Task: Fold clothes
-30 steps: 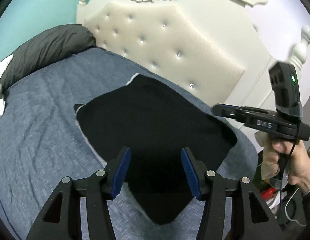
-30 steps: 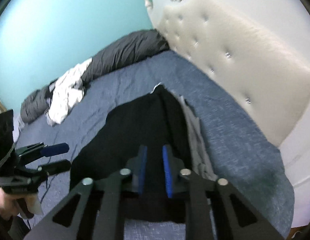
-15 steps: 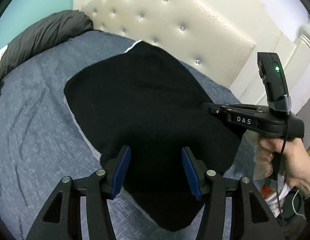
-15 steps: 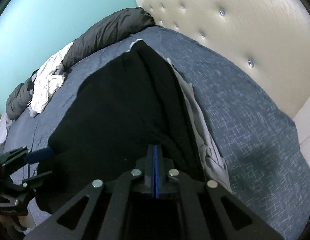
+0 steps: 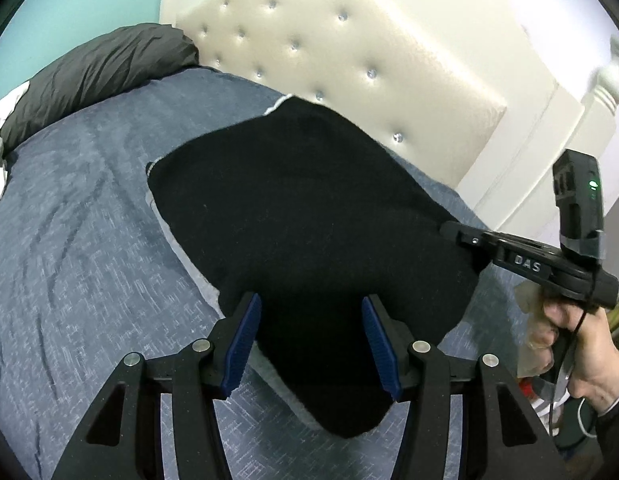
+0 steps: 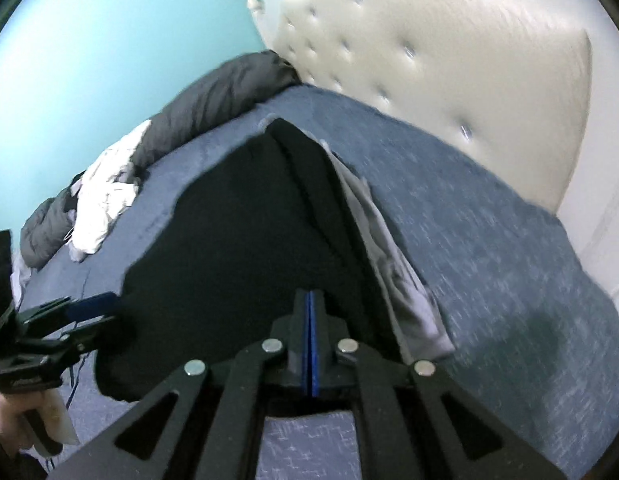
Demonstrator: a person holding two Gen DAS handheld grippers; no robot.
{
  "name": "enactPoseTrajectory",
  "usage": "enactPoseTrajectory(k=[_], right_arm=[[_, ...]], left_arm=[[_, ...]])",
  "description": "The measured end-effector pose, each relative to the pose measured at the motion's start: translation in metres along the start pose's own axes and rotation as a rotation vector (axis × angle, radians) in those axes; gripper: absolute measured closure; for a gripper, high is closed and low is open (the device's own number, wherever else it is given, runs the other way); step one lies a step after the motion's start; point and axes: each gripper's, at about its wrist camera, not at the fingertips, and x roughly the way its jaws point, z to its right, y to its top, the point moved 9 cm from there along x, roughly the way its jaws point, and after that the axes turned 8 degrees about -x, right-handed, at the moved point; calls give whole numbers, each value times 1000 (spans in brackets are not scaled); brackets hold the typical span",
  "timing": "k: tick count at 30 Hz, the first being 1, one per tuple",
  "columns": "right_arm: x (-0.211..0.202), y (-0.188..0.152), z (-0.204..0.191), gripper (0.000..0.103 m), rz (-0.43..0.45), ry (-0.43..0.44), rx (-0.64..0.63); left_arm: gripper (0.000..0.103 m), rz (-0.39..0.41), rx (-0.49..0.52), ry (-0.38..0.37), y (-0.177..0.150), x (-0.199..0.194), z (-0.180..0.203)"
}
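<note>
Two grippers — one black garment (image 5: 309, 216) pinched.

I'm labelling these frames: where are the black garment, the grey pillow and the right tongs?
black garment (image 5: 309, 216), left wrist view, middle of its top layer
grey pillow (image 5: 101, 68), left wrist view, its upper side
right tongs (image 6: 310, 300), right wrist view, shut blue tips

Over the last second our right tool (image 6: 310, 344) went from blue pads apart to pressed together on the near edge of the black garment (image 6: 249, 240). We have since drawn both tools back, so the headboard (image 5: 349, 52) shows more fully above the garment than half a second ago.
</note>
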Motion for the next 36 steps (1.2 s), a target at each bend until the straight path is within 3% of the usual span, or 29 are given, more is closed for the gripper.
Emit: enactPoseTrajectory(k=[10,15,36], right_arm=[[12,-9,9,103,-27,-42,72],[-14,4,7,103,30,-45,96],[-116,25,-18,103,123,-54,86]], left_arm=[[46,-23,-19,11,-1,-3,3],[46,9,-34,11,4,-26,6],[47,108,4,0,22,-119,58]])
